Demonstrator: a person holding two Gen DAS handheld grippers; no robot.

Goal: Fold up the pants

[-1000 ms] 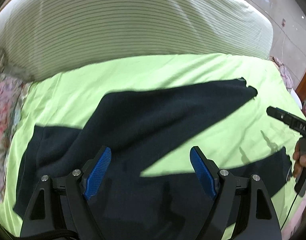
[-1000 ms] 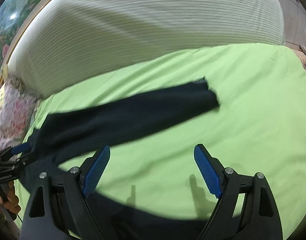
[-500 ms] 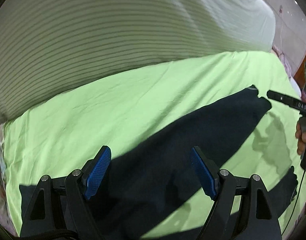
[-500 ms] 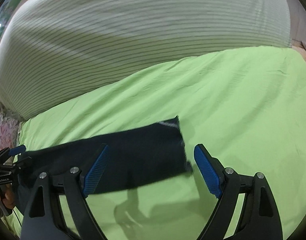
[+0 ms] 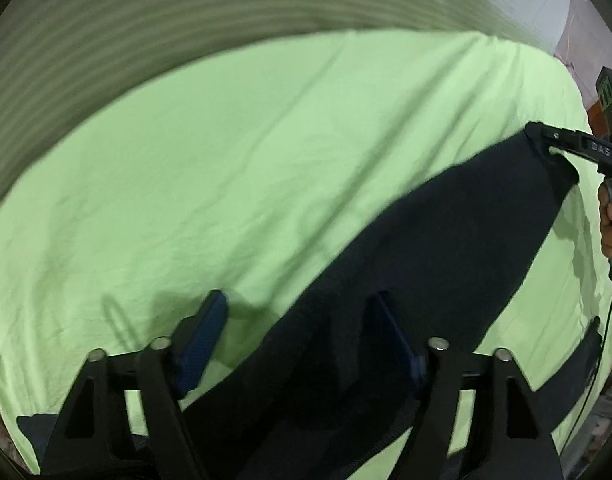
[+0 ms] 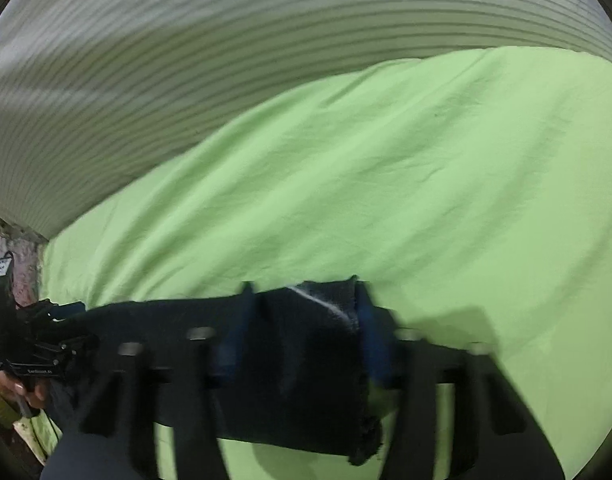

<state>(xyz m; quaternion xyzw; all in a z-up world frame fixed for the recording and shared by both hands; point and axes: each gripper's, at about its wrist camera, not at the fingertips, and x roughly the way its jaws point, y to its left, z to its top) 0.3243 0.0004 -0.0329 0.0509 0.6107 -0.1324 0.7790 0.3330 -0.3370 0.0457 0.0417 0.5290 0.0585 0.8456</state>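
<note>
**Dark pants taken up at both ends on a green bed**

Both wrist cameras have dropped closer to the bed since half a second ago, and the right hand-held gripper's blue pads, then spread wide, now sit at either edge of a trouser leg's end.

Seen from the left wrist, the left hand-held gripper (image 5: 296, 336) has its blue pads spread apart: the left pad hangs over bare green sheet (image 5: 226, 168), while the right pad sits against the dark pants (image 5: 445, 248) and is hard to make out. Whether cloth is actually caught between them cannot be told; the jaws look released. The pants run from the near left edge diagonally up to the far right, where the other tool's black finger meets the leg's far corner. A bare hand (image 5: 611, 220) grips that tool's handle at the right edge.

From the right wrist, blurred by motion, the right hand-held gripper (image 6: 304, 332) has its pads drawn in on the leg end, clenched on the cloth. The leg stretches leftward across the sheet to the left tool at the frame's left edge. A striped cover (image 6: 266, 60) lies across the far side of the bed.
</note>
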